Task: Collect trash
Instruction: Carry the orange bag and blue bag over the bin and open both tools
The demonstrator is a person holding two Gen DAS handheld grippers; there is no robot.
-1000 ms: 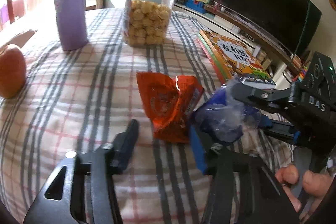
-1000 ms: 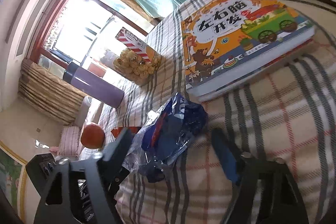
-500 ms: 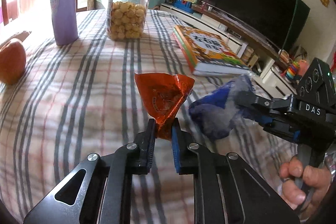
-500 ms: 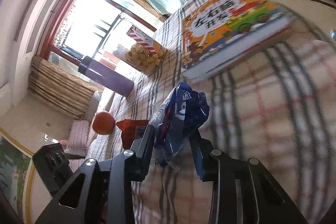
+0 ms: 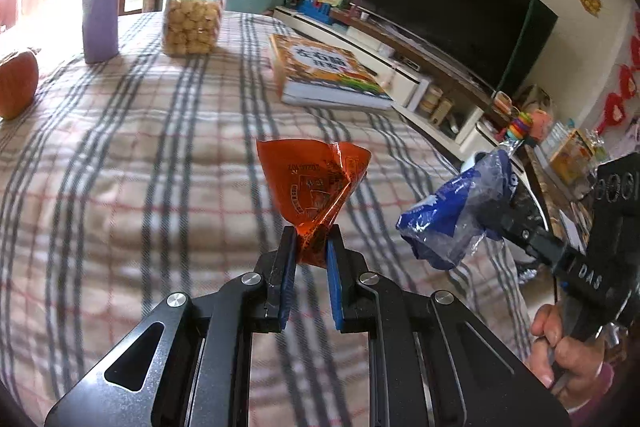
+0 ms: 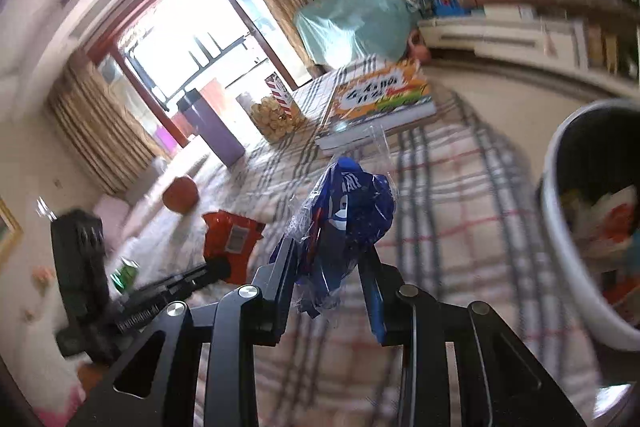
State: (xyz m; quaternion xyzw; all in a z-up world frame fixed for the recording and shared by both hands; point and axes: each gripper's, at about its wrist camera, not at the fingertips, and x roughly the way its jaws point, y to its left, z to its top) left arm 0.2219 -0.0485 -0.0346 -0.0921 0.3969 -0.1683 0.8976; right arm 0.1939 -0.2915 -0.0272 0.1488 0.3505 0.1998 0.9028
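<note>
Above the plaid cloth (image 5: 120,163), left fingers (image 5: 286,259) pinch an orange wrapper (image 5: 314,183); right fingers (image 6: 370,287) pinch a blue wrapper (image 6: 344,211).

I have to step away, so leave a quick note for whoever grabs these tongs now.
Left tongs: shut on the orange wrapper, lifted off the plaid cloth.
Right tongs: shut on the blue wrapper, also in the air.
Trash bin: to the right in the right wrist view, already holding some litter.
Done: both wrappers picked up.
Left: carry both to the bin and release.
</note>
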